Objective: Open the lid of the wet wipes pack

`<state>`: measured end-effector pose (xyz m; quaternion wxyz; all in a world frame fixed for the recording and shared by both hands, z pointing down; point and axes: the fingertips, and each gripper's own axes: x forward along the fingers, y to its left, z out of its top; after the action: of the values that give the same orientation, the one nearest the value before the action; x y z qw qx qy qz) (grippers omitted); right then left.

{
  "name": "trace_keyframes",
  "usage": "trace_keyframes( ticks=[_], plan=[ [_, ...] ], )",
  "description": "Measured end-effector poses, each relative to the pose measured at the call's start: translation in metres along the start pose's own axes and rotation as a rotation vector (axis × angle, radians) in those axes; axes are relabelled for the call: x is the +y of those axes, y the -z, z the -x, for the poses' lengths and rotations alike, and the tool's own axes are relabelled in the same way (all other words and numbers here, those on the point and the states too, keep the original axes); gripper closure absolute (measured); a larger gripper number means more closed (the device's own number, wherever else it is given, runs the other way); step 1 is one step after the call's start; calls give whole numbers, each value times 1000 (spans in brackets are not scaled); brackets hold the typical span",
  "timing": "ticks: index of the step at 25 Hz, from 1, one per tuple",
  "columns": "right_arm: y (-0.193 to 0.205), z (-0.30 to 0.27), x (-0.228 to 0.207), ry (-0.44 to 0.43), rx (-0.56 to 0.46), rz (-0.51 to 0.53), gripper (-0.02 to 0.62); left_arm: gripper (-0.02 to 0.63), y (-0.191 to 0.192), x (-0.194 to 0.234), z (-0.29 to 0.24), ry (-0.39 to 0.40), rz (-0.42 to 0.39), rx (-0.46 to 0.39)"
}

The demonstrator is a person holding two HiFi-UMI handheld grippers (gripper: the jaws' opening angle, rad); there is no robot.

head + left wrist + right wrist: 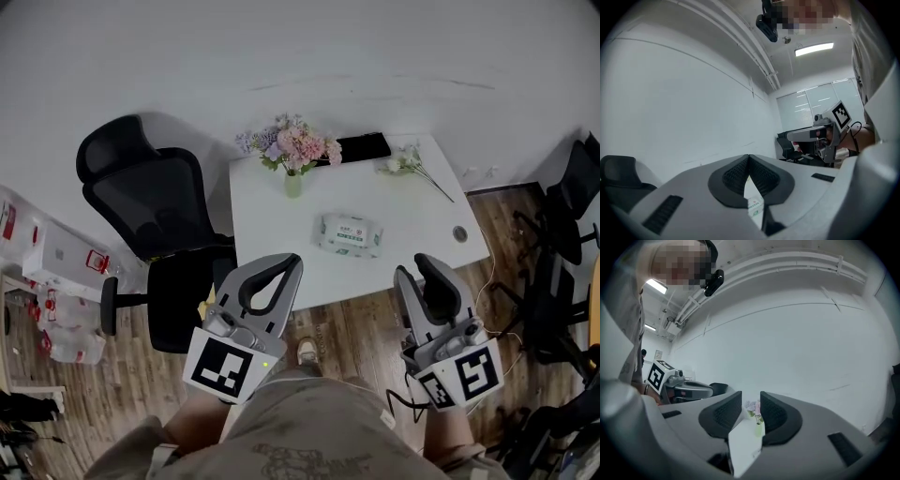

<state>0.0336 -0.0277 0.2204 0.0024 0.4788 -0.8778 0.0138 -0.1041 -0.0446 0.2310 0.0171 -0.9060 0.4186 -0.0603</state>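
The left gripper (749,157) is seen with its jaws pressed together at the tips and nothing between them, while the jaws of the right gripper (751,399) are held a little apart and empty. Both are held level, short of the near edge of the table (394,202). The pack (350,234) is laid flat near the table's middle, well apart from both grippers, with flowers (292,150) set behind it.
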Motion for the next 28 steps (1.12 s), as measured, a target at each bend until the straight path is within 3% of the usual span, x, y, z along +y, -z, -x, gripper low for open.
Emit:
trace_keyframes(
  ticks=[4,18,28],
  plan=[
    [-1,-16,-16,38,-4,6,431,591,3,18,-15,5,-1,4],
    [23,-41,-67,-6,69,6,430,591,11,20,-69,-18,3,48],
    [82,-74,-102,-35,203,39,419,591,43,27,-111,-38,19,120]
  ],
)
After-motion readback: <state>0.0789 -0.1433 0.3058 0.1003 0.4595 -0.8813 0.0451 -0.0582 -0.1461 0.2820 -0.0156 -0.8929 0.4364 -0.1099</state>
